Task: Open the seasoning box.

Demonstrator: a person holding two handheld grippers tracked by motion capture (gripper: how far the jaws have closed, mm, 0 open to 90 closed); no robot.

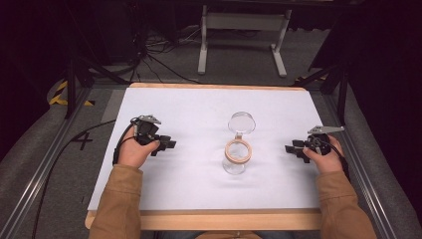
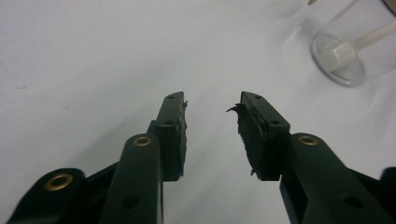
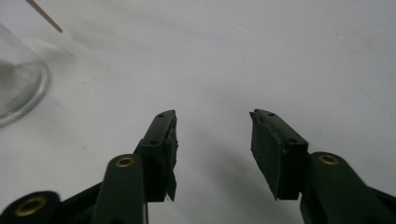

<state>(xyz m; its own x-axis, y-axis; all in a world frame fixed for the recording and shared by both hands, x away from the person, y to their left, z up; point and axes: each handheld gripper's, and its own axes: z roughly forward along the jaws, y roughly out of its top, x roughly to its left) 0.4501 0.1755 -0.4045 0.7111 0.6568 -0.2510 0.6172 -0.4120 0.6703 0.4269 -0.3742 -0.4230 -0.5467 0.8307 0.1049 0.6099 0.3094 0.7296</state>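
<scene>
A clear glass jar [image 1: 235, 163] with a wooden ring [image 1: 238, 151] at its mouth stands in the middle of the white sheet [image 1: 199, 109]. A round glass lid [image 1: 242, 122] tilts up just behind the ring. My left gripper [image 1: 169, 144] rests to the jar's left, pointing toward it. Its jaws are open in the left gripper view [image 2: 210, 100], with bare sheet between them and the jar's base [image 2: 338, 58] at the upper right. My right gripper [image 1: 291, 148] sits to the jar's right, open [image 3: 212, 114] and holding nothing. The jar's base [image 3: 18, 88] is at that view's left edge.
The table's wooden edge [image 1: 224, 219] runs along the front, and metal rails [image 1: 45, 159] flank both sides. White stand legs [image 1: 244, 40] and cables [image 1: 159, 59] lie on the floor beyond the table. A thin wooden stick [image 3: 44, 15] shows in the right gripper view.
</scene>
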